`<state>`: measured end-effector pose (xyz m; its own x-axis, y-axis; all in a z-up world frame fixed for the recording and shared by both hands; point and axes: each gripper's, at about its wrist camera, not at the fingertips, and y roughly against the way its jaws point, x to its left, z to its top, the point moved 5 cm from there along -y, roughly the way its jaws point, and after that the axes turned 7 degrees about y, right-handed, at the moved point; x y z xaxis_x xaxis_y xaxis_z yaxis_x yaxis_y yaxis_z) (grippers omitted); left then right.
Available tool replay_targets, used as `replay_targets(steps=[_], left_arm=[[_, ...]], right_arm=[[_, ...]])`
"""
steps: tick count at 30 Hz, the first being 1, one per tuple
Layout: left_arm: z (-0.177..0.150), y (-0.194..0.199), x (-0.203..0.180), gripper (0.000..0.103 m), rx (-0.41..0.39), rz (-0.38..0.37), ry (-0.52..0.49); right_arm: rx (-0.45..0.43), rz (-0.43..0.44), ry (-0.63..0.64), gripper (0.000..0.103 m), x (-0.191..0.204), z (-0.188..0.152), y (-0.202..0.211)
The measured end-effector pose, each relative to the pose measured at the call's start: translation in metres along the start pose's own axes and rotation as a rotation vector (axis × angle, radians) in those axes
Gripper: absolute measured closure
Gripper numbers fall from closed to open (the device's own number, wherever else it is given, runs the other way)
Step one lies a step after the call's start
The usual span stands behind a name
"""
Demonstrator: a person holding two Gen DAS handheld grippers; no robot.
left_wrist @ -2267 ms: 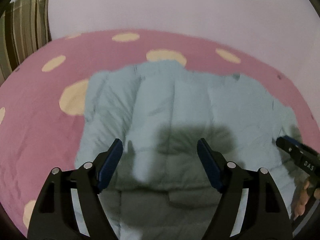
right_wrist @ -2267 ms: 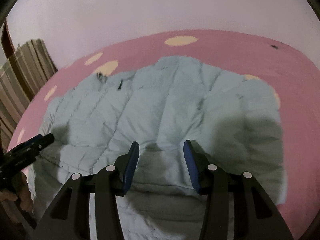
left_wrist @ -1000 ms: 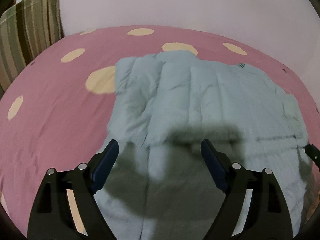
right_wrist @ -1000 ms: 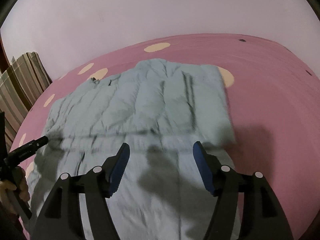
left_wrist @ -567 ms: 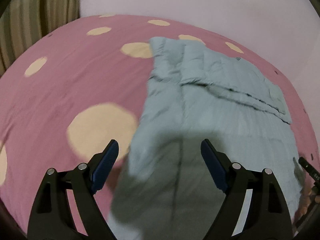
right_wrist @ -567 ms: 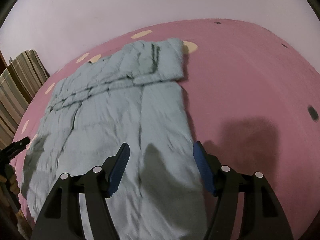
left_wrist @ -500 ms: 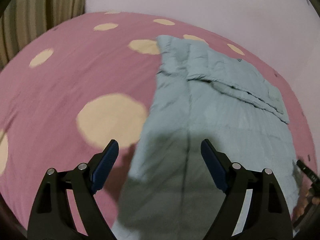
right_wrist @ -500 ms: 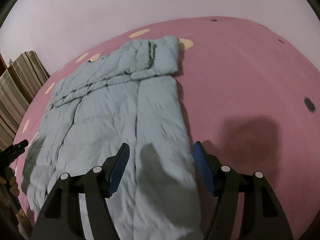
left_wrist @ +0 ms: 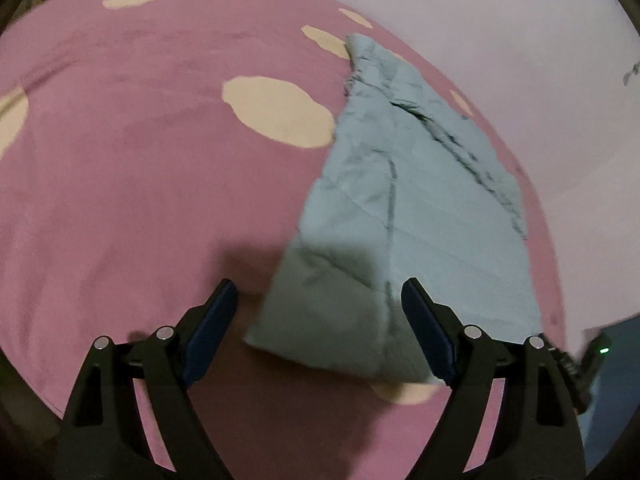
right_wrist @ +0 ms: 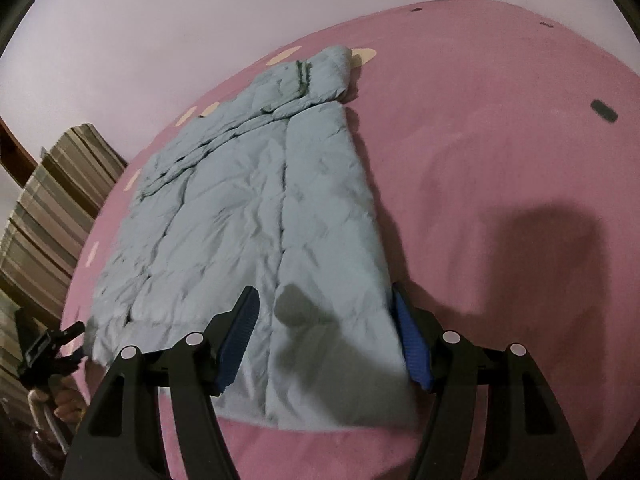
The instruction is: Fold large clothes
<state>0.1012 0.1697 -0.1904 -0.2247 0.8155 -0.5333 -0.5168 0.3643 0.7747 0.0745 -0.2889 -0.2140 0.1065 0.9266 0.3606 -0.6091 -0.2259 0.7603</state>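
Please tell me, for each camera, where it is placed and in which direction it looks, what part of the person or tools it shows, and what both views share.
Left wrist: sits on the left gripper, faces along open fingers at the jacket's near-left corner; right gripper at edge.
Right wrist: sits on the right gripper, faces the jacket's near-right hem; left gripper, person's hand far left.
Shared: jacket, pink bedcover.

**No legible writing found in either wrist view**

No text, label, brand, number or sign can be read in the left or right wrist view. The pale blue quilted padded garment [right_wrist: 256,216] is seen to carry only dark stripes at its far end, and the pink bed cover with cream oval spots [left_wrist: 120,160] is printed with no lettering. Any marking on the black gripper bodies is too blurred to be made out.
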Motion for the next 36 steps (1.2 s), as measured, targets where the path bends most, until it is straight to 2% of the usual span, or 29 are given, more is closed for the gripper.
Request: replay_targets(steps=[2,5,8,9,12,17,18,19,21,22,26,30,36], left_arm=[[-0.003,-0.001,0.000,0.019,0.014,-0.045,0.026],[-0.003,-0.004,-0.003,0.019,0.000,-0.058,0.025],[-0.003,-0.006,-0.004,0.030,-0.014,-0.049,0.019],[-0.003,-0.006,-0.004,0.034,-0.013,-0.043,0.013],[-0.007,-0.007,-0.008,0.051,0.006,-0.051,-0.008],[-0.011,-0.007,-0.006,0.062,0.008,-0.053,-0.014],[-0.011,-0.008,-0.006,0.067,0.007,-0.053,-0.015],[-0.012,-0.008,-0.007,0.078,0.009,-0.059,-0.016],[-0.012,-0.007,-0.010,0.086,0.018,-0.084,-0.009],[-0.013,-0.005,-0.010,0.089,0.013,-0.085,-0.009],[-0.002,0.007,-0.026,0.094,-0.037,-0.091,-0.043],[0.026,0.021,-0.053,0.096,-0.100,-0.123,-0.069],[0.085,0.012,-0.100,0.096,-0.173,-0.112,-0.130]], right_arm=[[-0.001,0.014,-0.006,0.038,0.001,-0.005,0.002],[-0.006,0.037,-0.023,0.037,0.002,-0.010,0.004],[-0.005,0.051,-0.015,0.039,0.005,-0.013,0.005],[-0.003,0.049,-0.007,0.045,0.006,-0.013,0.005],[0.009,0.053,0.008,0.054,0.010,-0.017,0.003],[0.021,0.072,0.012,0.074,0.012,-0.020,0.001],[0.025,0.080,0.009,0.078,0.013,-0.022,0.000],[0.028,0.088,0.007,0.081,0.013,-0.022,0.000],[0.028,0.107,-0.001,0.089,0.014,-0.021,-0.001],[0.026,0.122,-0.011,0.090,0.015,-0.021,0.000],[-0.003,0.177,-0.026,0.093,0.022,-0.009,0.009],[-0.062,0.227,-0.031,0.094,0.029,0.017,0.021],[-0.138,0.269,-0.035,0.094,0.035,0.083,0.015]])
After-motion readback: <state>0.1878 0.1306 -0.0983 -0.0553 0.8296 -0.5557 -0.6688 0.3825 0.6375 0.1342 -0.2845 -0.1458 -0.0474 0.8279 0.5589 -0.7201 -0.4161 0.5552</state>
